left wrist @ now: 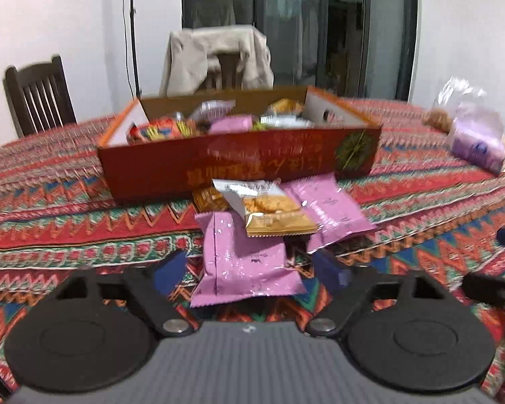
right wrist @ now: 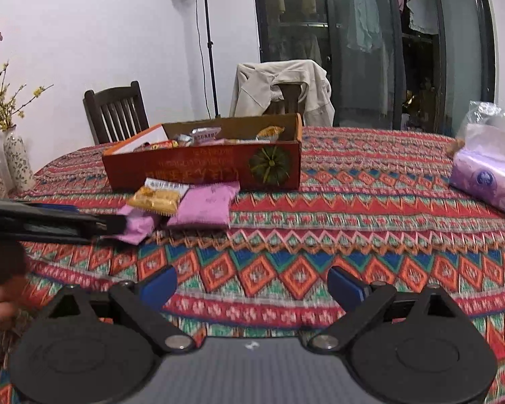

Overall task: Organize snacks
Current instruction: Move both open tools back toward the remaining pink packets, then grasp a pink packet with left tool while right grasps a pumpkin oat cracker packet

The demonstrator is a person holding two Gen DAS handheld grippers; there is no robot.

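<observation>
A red cardboard box [left wrist: 239, 161] [right wrist: 202, 168] stands on the patterned tablecloth with several snack packets inside. In front of it lies a yellow-and-white packet [left wrist: 269, 208] [right wrist: 158, 198] on two pink packets. The far pink packet [left wrist: 333, 208] [right wrist: 205, 207] lies to the right. The near pink packet [left wrist: 242, 262] [right wrist: 139, 225] sits between the blue pads of my left gripper [left wrist: 250, 269], which is open with gaps on both sides. My right gripper [right wrist: 252, 286] hovers open over bare cloth, to the right of the pile, with nothing between its fingers.
A purple tissue pack in a clear bag [left wrist: 478, 141] [right wrist: 484, 181] lies at the right. A flowered vase [right wrist: 17, 161] stands at the left table edge. Behind the table are a dark wooden chair [right wrist: 118, 114] and a chair draped with a beige jacket [right wrist: 279, 87].
</observation>
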